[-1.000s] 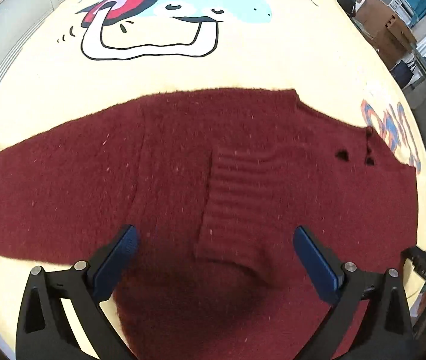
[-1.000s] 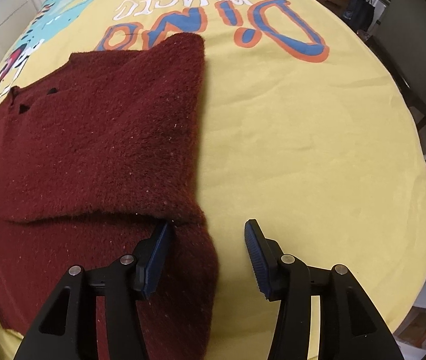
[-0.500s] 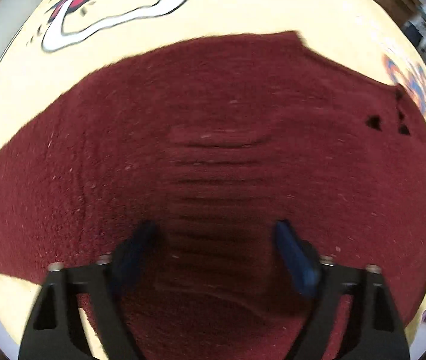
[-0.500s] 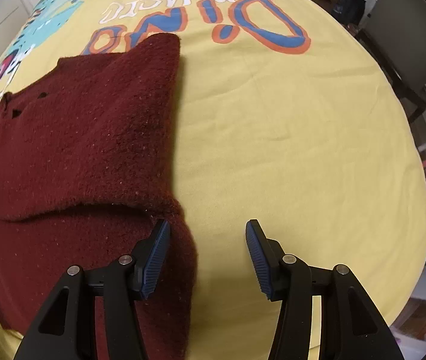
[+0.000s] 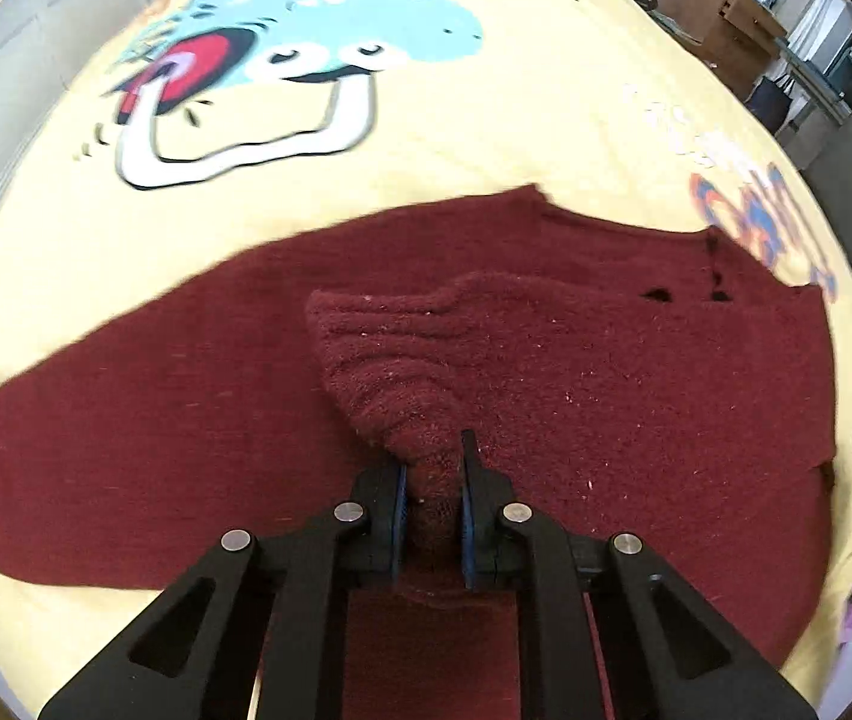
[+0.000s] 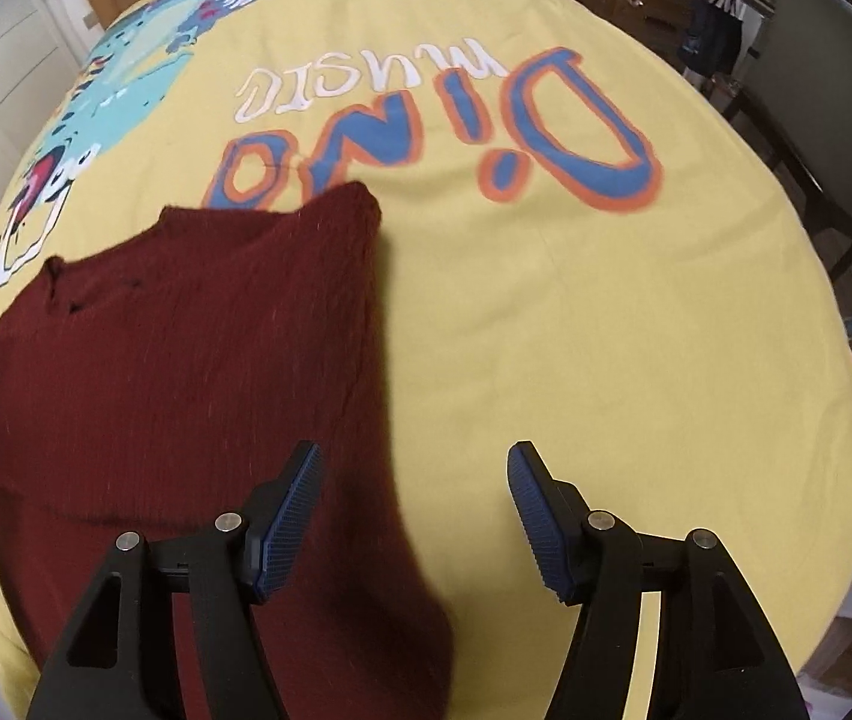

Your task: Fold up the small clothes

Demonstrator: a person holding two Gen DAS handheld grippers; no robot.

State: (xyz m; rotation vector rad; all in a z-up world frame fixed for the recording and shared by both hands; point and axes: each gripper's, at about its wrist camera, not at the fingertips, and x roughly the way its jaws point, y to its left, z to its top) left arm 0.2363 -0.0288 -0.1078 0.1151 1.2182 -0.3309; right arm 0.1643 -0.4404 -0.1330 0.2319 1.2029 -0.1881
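On the yellow cloth: a dark red knitted sweater (image 5: 606,372) lies spread over the yellow printed cloth (image 5: 486,120), which serves as the landmark below.
Sweater, left wrist view: one sleeve (image 5: 96,432) stretches flat toward the cloth's left edge; the body covers the cloth's near half, with a few small dark holes (image 5: 657,295) near its far right part.
Ribbed cuff: a folded-in sleeve end with ribbing (image 5: 384,360) is bunched and lifted off the sweater's body, narrowing toward the left gripper.
Left gripper (image 5: 431,480): fingers drawn together, clamped on the bunched ribbed cuff, above the near middle of the cloth.
Right gripper (image 6: 413,516): fingers wide apart, nothing between them; the left fingertip (image 6: 300,480) hangs over the sweater's right edge, the right fingertip (image 6: 531,492) over bare cloth.
Sweater, right wrist view (image 6: 186,390): it occupies the cloth's left near part, its far corner touching the blue and orange lettering (image 6: 486,132).
Cloth print: a cartoon dinosaur (image 5: 318,42) lies beyond the sweater on the far side.
Beyond the cloth's right edge: a grey chair (image 6: 828,96).
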